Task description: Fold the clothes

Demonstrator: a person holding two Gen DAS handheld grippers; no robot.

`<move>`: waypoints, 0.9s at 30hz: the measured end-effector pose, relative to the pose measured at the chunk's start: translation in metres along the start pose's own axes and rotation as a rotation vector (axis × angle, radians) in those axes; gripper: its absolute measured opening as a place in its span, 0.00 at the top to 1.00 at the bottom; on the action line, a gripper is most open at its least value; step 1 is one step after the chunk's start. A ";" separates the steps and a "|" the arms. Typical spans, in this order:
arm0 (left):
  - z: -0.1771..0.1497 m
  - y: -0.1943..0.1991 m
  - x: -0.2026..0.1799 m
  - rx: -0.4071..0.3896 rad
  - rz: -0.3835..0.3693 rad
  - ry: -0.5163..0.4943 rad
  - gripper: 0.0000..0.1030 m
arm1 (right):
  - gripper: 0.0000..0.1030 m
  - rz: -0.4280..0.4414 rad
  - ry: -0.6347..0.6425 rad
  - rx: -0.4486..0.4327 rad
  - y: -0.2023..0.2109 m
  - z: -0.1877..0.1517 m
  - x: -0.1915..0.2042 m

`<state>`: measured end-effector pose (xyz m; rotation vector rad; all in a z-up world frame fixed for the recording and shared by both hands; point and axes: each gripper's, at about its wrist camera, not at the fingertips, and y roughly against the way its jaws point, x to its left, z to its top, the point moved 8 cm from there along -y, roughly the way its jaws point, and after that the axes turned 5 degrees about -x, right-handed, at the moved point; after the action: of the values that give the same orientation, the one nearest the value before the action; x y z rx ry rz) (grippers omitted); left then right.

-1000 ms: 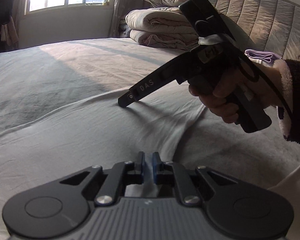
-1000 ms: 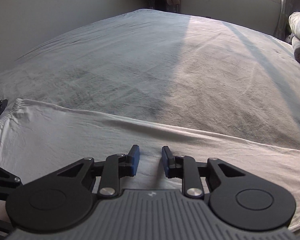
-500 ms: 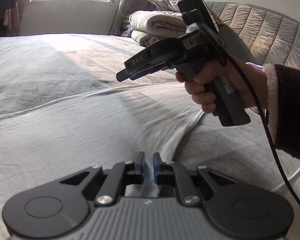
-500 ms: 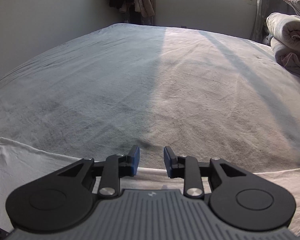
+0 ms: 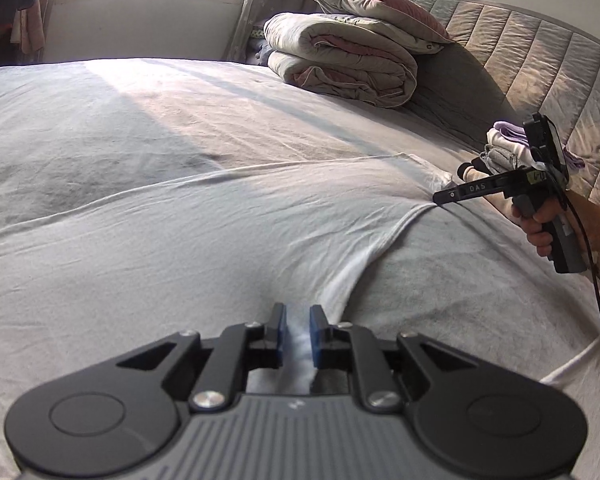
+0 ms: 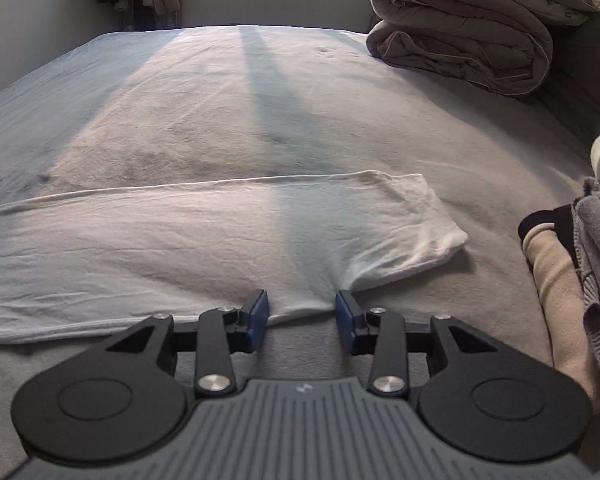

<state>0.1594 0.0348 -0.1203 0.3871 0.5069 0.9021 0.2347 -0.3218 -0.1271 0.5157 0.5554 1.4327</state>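
A white T-shirt lies spread flat on the grey bed, also seen in the right wrist view, with one short sleeve pointing right. My left gripper is shut on a fold of the shirt's near edge. My right gripper is open, its blue pads either side of the shirt's hem just by the sleeve seam; it shows in the left wrist view at the far side of the shirt, low over the cloth.
A rolled quilt with a pillow on it lies at the head of the bed by the padded headboard. A stack of folded clothes sits at the right, close to my right gripper.
My right gripper has swung away to the right, come down to the shirt's edge near the sleeve and opened wider. My left gripper stays shut on the cloth.
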 end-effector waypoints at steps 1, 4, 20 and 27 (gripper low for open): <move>0.001 0.002 0.000 0.006 0.004 0.007 0.81 | 0.56 -0.018 -0.016 0.006 0.004 -0.002 -0.007; 0.003 0.013 0.000 0.015 0.031 0.049 0.63 | 0.55 -0.028 -0.036 0.013 0.024 -0.007 -0.014; -0.023 0.153 0.069 -0.182 0.482 0.255 0.24 | 0.33 0.081 0.008 -0.101 0.192 -0.040 0.041; -0.074 0.190 0.110 -0.249 0.524 0.349 0.26 | 0.30 0.263 -0.051 -0.121 0.229 -0.062 0.108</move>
<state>0.0532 0.2402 -0.1099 0.1302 0.6146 1.5384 0.0251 -0.1969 -0.0340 0.5412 0.3663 1.6871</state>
